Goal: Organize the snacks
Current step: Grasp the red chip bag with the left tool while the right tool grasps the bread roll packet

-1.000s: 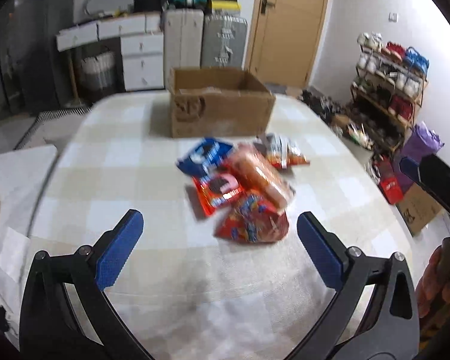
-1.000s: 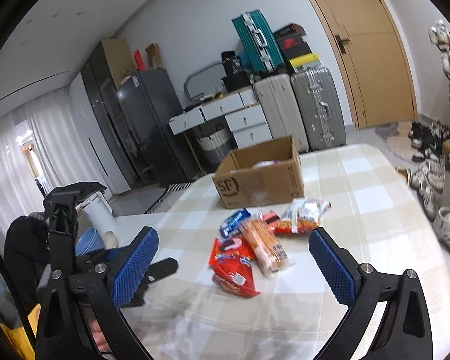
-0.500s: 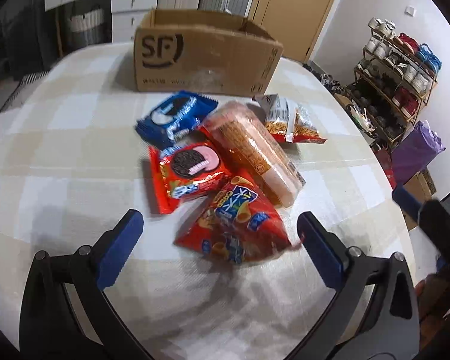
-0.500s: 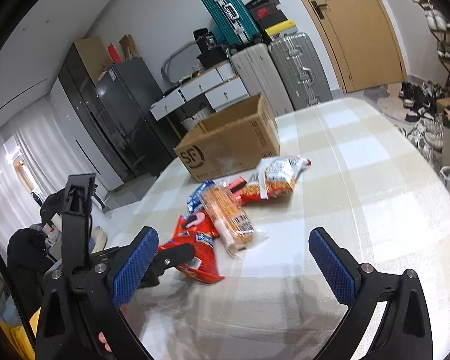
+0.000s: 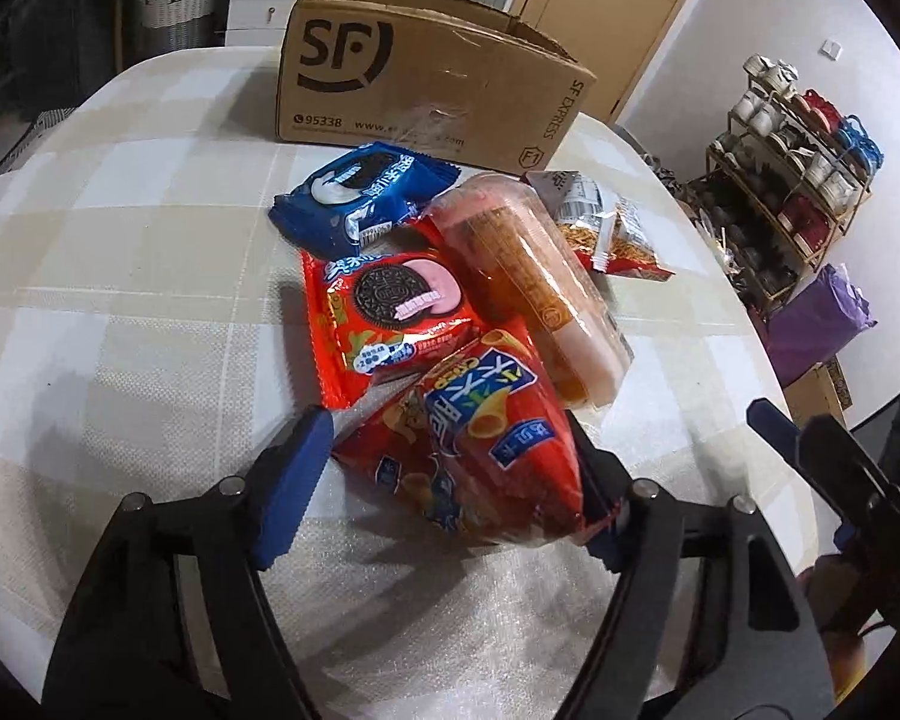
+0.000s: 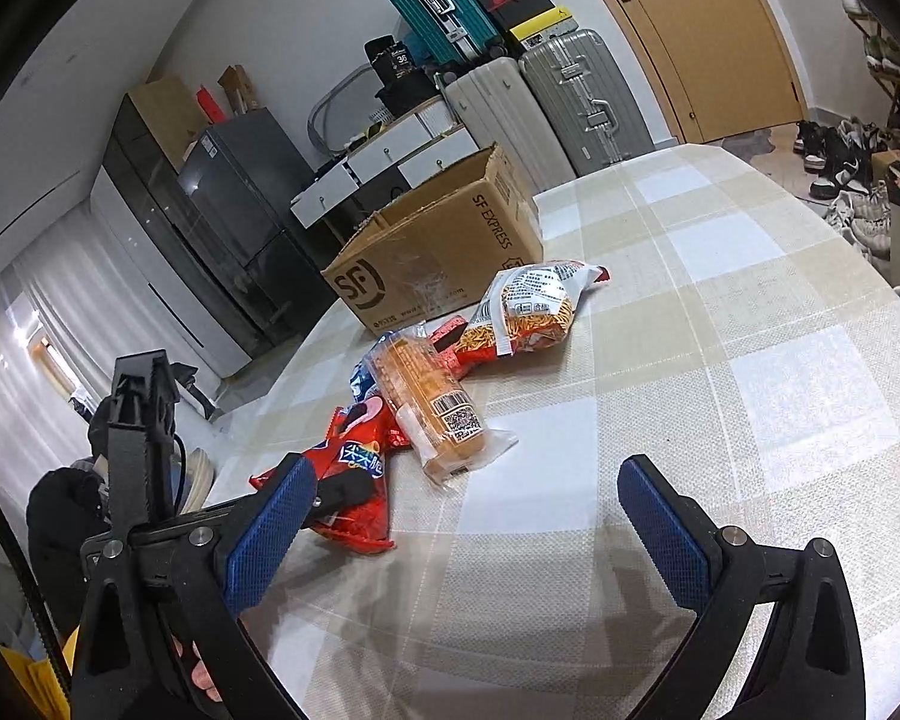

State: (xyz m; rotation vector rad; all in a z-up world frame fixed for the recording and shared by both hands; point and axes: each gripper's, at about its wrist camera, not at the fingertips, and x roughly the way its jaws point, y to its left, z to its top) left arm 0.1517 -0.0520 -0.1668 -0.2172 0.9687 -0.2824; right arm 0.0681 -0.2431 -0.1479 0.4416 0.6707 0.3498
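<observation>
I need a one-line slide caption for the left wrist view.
Left tongs closing around a red chip bag beside other snacks, before a cardboard box.

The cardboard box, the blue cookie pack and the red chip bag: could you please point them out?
cardboard box (image 5: 390, 90), left wrist view, front face.
blue cookie pack (image 5: 363, 195), left wrist view, top face.
red chip bag (image 5: 480, 438), left wrist view, printed front.

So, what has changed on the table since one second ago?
The left tool came down to the snack pile and its jaws have just been closing around the red chip bag, which now sits between them. The right tool also came lower, open and empty. The other snacks and the cardboard box stayed in place.
</observation>
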